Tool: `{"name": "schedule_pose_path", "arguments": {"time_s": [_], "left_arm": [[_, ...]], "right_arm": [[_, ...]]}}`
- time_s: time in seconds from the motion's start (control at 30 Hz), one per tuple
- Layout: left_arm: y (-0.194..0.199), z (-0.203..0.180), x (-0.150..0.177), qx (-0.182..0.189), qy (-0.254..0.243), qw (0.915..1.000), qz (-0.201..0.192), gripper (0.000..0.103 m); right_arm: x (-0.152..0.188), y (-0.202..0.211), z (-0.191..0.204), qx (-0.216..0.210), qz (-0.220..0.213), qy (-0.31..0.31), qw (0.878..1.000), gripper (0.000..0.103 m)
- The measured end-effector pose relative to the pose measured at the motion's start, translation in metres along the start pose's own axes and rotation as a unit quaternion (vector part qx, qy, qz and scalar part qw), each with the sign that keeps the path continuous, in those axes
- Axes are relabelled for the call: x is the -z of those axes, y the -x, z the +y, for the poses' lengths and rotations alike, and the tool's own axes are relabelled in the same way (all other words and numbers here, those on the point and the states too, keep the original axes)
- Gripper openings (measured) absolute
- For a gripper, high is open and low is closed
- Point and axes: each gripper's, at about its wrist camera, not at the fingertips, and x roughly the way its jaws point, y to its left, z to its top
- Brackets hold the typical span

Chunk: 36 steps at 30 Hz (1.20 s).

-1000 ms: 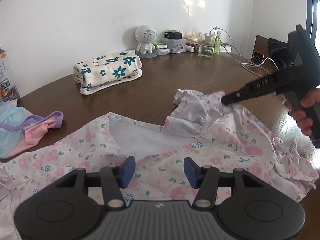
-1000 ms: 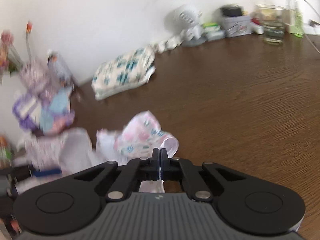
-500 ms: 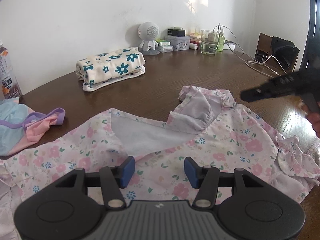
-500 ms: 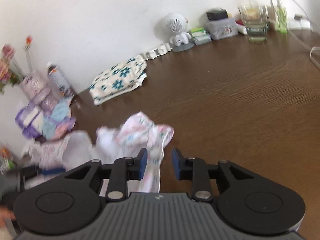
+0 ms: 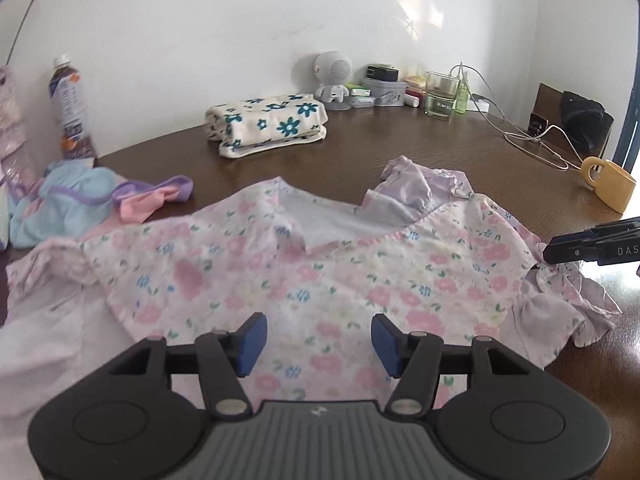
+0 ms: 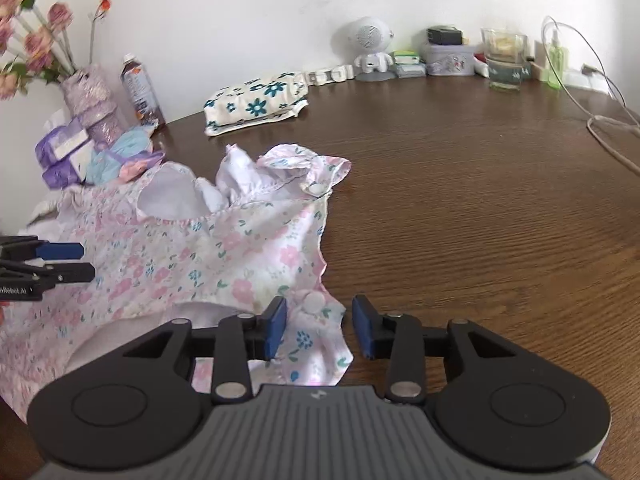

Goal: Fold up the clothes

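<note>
On the brown table [image 6: 460,200], both grippers gape over the floral dress [image 5: 320,272]; side lettering perhaps "DAS".

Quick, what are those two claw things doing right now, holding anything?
Left gripper: open, holding nothing, hovering over the pink floral garment.
Right gripper: open, holding nothing, its fingers on either side of the garment's edge.

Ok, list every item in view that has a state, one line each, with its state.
left gripper: open, over the dress.
right gripper: open, straddling the dress's ruffled sleeve.
pink floral dress: spread out, unfolded.
blue-flowered cloth: folded.
pastel garment: crumpled, unfolded.
bottle: upright, capped.
yellow mug: tipped on its side.
</note>
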Motion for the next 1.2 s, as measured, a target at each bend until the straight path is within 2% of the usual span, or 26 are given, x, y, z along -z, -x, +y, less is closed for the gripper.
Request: {"name": "schedule_pose_path", "arguments": {"time_s": [0.03,0.1,0.3,0.47,0.53,0.57,0.6,0.63,0.73,0.83,1.03,1.1,1.2], "left_arm": [[0.0,0.001,0.003,-0.002,0.004,1.0,0.002,0.057],[0.0,0.001,0.009,-0.009,0.009,0.9999,0.004,0.057],[0.001,-0.003,0.016,-0.034,0.004,0.9994,-0.004,0.059],[0.001,-0.004,0.016,-0.041,0.006,0.9991,-0.007,0.061],[0.002,-0.004,0.016,-0.044,0.008,0.999,-0.004,0.061],[0.004,-0.003,0.016,-0.046,0.01,0.9989,-0.003,0.061],[0.008,-0.003,0.017,-0.048,0.011,0.9988,-0.004,0.061],[0.012,-0.002,0.018,-0.05,0.012,0.9987,-0.007,0.062],[0.027,-0.002,0.024,-0.052,0.017,0.9984,-0.018,0.062],[0.039,-0.006,0.031,-0.054,0.016,0.9982,-0.023,0.062],[0.058,-0.014,0.05,-0.059,0.011,0.9979,-0.022,0.062],[0.063,-0.011,0.057,-0.07,0.016,0.9972,-0.021,0.062],[0.068,-0.003,0.066,-0.085,0.031,0.9957,-0.02,0.062]], "right_arm": [[0.0,0.001,0.003,0.001,0.003,0.012,1.0,0.013],[0.001,0.006,0.008,0.003,0.005,0.034,0.999,0.009],[0.004,0.029,0.009,0.016,0.006,0.07,0.997,0.007],[0.01,0.024,0.009,0.02,0.024,0.08,0.996,0.007],[0.01,0.024,0.004,0.019,0.021,0.065,0.997,0.011],[0.011,0.024,0.002,0.019,0.02,0.057,0.998,0.017],[0.01,0.027,-0.001,0.015,0.012,0.041,0.999,0.029],[0.009,0.032,-0.005,0.01,-0.002,0.026,1.0,0.033],[0.007,0.044,-0.004,-0.003,-0.045,0.008,0.999,0.034],[0.004,0.038,0.01,-0.026,-0.056,0.024,0.998,0.034],[0.007,0.01,0.053,-0.076,-0.034,0.06,0.995,0.037],[0.011,0.004,0.07,-0.073,-0.036,0.083,0.993,0.039],[0.017,-0.003,0.086,-0.047,-0.033,0.121,0.991,0.039]]}}
